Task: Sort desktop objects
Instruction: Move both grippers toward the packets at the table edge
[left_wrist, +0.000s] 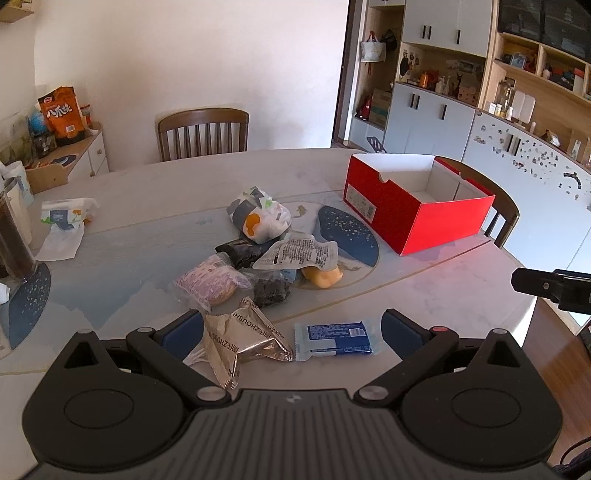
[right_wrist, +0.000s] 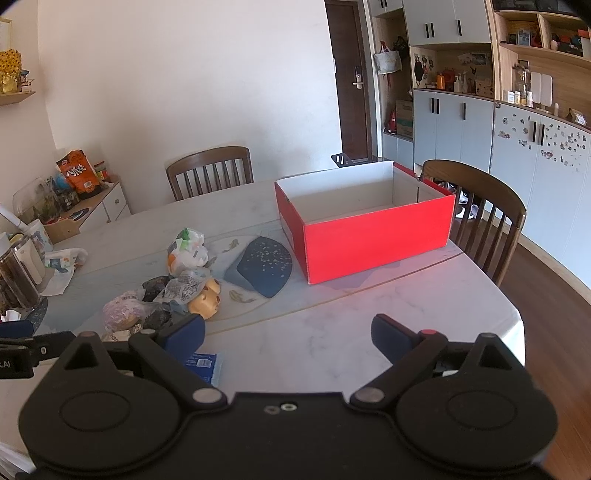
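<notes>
A pile of snack packets lies mid-table: a white wrapped bundle (left_wrist: 260, 218), a pink packet (left_wrist: 208, 282), dark packets (left_wrist: 271, 291), a white label pouch (left_wrist: 297, 254) and a yellow bun (left_wrist: 323, 277). Nearer lie a silver packet (left_wrist: 243, 341) and a blue packet (left_wrist: 334, 336). My left gripper (left_wrist: 291, 332) hangs open above these two, touching neither. An open red box (right_wrist: 364, 229) stands at the right. In front of it, over bare tabletop, my right gripper (right_wrist: 288, 338) is open and holds nothing. The blue packet (right_wrist: 205, 363) peeks out beside its left finger.
Round marble table (right_wrist: 332, 325) with a blue coaster (left_wrist: 347, 236). Another white wrapper (left_wrist: 64, 218) and a dark jar (left_wrist: 14, 243) sit at the left edge. Two wooden chairs (left_wrist: 203, 133) (right_wrist: 480, 218) stand behind the table; cabinets line the right wall.
</notes>
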